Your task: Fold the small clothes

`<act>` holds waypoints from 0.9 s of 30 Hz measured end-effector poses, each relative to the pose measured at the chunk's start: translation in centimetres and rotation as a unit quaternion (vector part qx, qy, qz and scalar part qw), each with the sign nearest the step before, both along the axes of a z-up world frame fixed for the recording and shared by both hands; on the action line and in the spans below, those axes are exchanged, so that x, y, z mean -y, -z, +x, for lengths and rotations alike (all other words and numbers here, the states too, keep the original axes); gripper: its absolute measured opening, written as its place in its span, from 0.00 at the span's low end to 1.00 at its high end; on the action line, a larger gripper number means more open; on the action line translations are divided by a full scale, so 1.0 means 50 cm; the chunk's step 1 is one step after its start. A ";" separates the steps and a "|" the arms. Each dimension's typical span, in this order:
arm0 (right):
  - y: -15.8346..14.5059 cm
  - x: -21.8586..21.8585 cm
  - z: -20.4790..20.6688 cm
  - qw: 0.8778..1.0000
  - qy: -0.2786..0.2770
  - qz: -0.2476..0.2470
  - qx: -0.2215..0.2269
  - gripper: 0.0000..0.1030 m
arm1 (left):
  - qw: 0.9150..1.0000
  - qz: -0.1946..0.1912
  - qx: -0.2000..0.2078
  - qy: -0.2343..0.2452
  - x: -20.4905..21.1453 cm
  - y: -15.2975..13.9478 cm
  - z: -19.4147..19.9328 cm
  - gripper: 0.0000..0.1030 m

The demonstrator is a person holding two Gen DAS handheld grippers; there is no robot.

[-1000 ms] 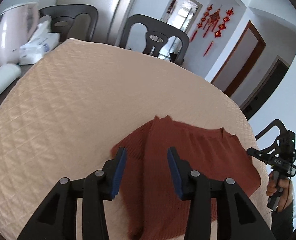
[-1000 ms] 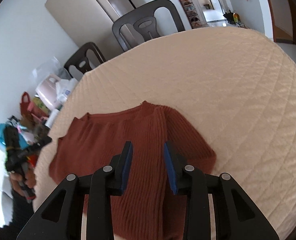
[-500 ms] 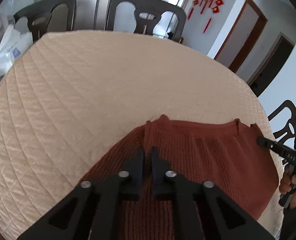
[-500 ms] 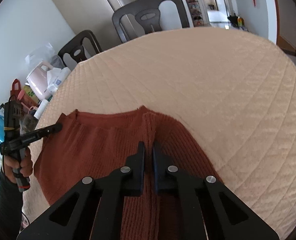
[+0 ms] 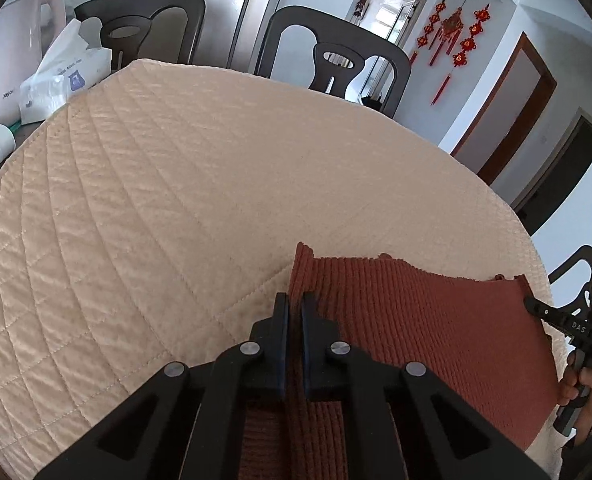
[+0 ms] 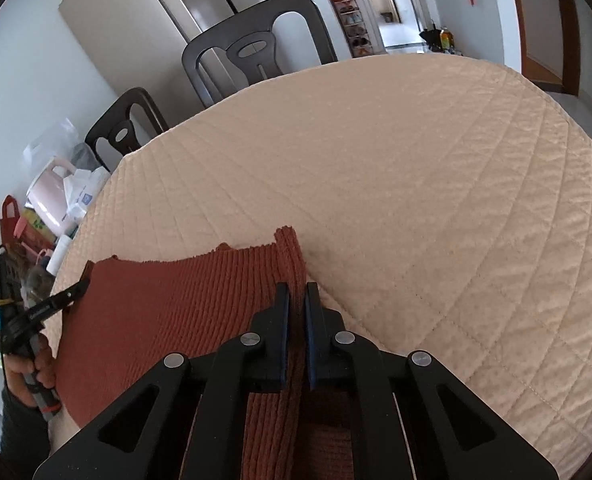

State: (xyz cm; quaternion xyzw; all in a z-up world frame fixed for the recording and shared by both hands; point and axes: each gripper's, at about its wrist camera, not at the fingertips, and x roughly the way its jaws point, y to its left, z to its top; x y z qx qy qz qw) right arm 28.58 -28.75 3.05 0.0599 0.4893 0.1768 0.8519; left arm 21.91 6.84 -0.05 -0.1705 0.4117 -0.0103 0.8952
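Both claws are clamped tight on the rust-red knit sweater (image 5: pixel 416 320): the left gripper (image 5: pixel 292 308) pinches its left folded edge, the right gripper (image 6: pixel 297 300) its right one. Stretched between them, the sweater's long axis runs side to side over the near edge of the quilted cream tablecloth (image 5: pixel 175 200), its top edge pointing toward the dark chairs (image 5: pixel 336 52).

One garment (image 5: pixel 416 320), two chairs (image 5: pixel 328 52), two grippers (image 5: pixel 293 312).

Your rust-red ribbed knit garment (image 5: pixel 416 320) hangs stretched above the quilted cream cloth (image 5: pixel 175 200), its two top corners pinched up, lower part sagging.
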 end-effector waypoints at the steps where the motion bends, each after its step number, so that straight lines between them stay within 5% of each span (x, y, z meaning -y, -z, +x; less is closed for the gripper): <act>1: -0.003 -0.002 -0.001 1.000 -0.001 -0.004 -0.001 0.08 | 1.000 0.008 -0.002 0.000 0.003 -0.004 -0.001 0.11; 12: -0.089 -0.007 -0.168 0.997 -0.041 -0.042 0.057 0.18 | 0.997 0.061 0.037 0.018 0.042 -0.082 -0.133 0.12; 20: -0.061 -0.106 -0.269 0.988 -0.112 -0.081 0.071 0.18 | 0.991 0.055 0.046 0.109 0.195 -0.067 -0.206 0.17; 27: -0.014 -0.132 -0.285 0.983 -0.129 -0.110 0.064 0.18 | 0.989 0.079 0.026 0.119 0.247 -0.027 -0.204 0.18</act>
